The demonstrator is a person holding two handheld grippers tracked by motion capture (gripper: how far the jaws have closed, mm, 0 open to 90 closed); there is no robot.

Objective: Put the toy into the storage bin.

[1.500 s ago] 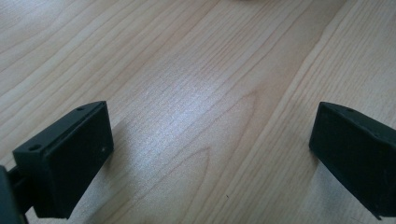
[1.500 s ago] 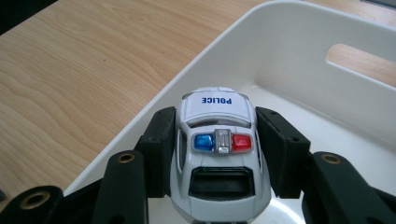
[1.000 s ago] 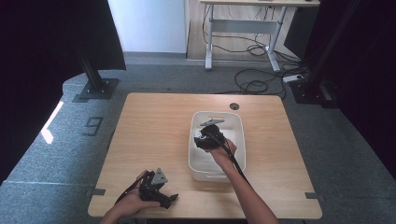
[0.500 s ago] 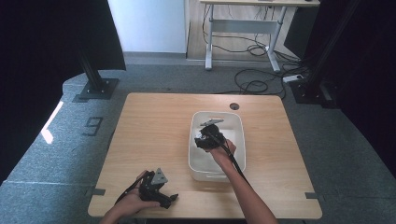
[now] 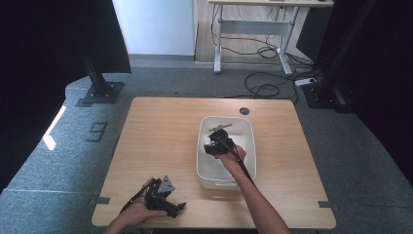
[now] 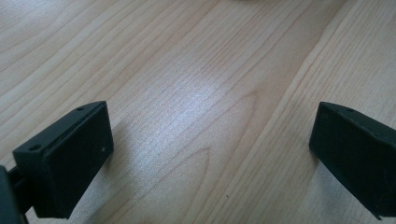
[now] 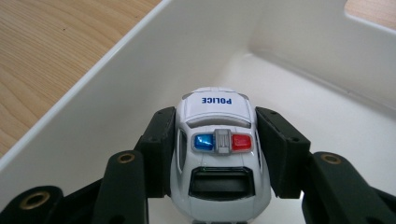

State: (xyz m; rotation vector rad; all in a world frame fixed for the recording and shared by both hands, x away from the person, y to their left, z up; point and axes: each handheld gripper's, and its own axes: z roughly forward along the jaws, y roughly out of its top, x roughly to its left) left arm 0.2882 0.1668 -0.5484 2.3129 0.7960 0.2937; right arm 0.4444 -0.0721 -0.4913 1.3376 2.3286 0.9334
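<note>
A small white toy police car (image 7: 219, 149) with a blue and red light bar sits between the jaws of my right gripper (image 7: 215, 140), which is shut on its sides. It hangs inside the white bin (image 7: 299, 60), near the bin's left wall. From above, the right gripper (image 5: 217, 145) is over the middle of the white bin (image 5: 248, 127). My left gripper (image 5: 165, 200) rests near the table's front left edge. Its jaws (image 6: 205, 154) stand wide open over bare wood with nothing between them.
The wooden table (image 5: 156, 126) has a round cable hole (image 5: 244, 111) behind the bin. A small dark and grey object (image 5: 220, 128) lies in the bin's far part. Black stands and cables are on the grey floor beyond.
</note>
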